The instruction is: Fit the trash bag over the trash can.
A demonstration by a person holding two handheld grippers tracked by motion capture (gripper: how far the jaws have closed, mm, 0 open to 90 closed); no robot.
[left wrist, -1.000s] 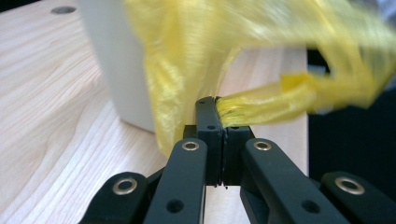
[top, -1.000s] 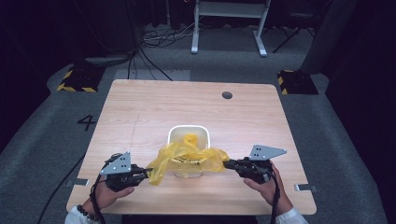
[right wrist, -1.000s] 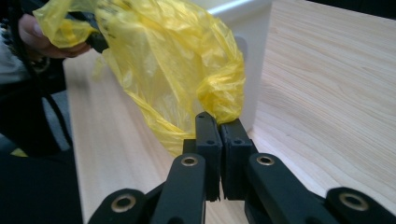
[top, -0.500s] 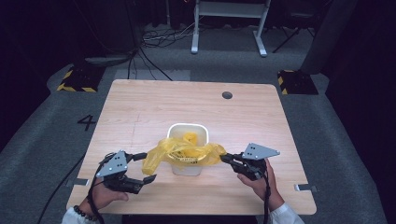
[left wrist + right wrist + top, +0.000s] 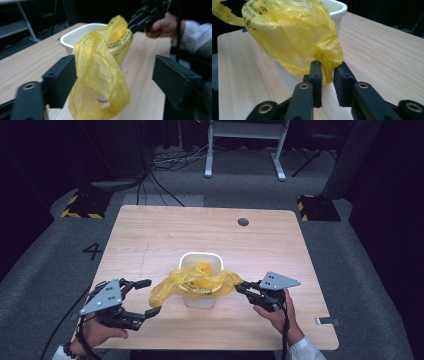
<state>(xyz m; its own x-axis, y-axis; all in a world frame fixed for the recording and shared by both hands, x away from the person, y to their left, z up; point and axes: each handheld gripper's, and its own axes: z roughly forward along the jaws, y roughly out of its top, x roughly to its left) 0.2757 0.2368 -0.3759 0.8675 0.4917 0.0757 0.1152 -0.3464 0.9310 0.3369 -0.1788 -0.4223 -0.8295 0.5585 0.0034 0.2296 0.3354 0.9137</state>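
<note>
Two grippers flank a white tub (image 5: pixel 201 298) near the table's (image 5: pixel 165 240) front edge, a yellow plastic bag (image 5: pixel 192 282) draped over it. Left gripper (image 5: pixel 146 297): jaws spread wide, bag loose between them. Right gripper (image 5: pixel 327 75): jaws have just been parting, bag's bunched corner between them.

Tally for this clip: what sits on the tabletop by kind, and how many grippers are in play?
White tub: 1
Yellow plastic bag: 1
Dark round spot on the table: 1
Grippers: 2, the left gripper open, the right gripper with the bag's end between its parting jaws
Total: 5
</note>
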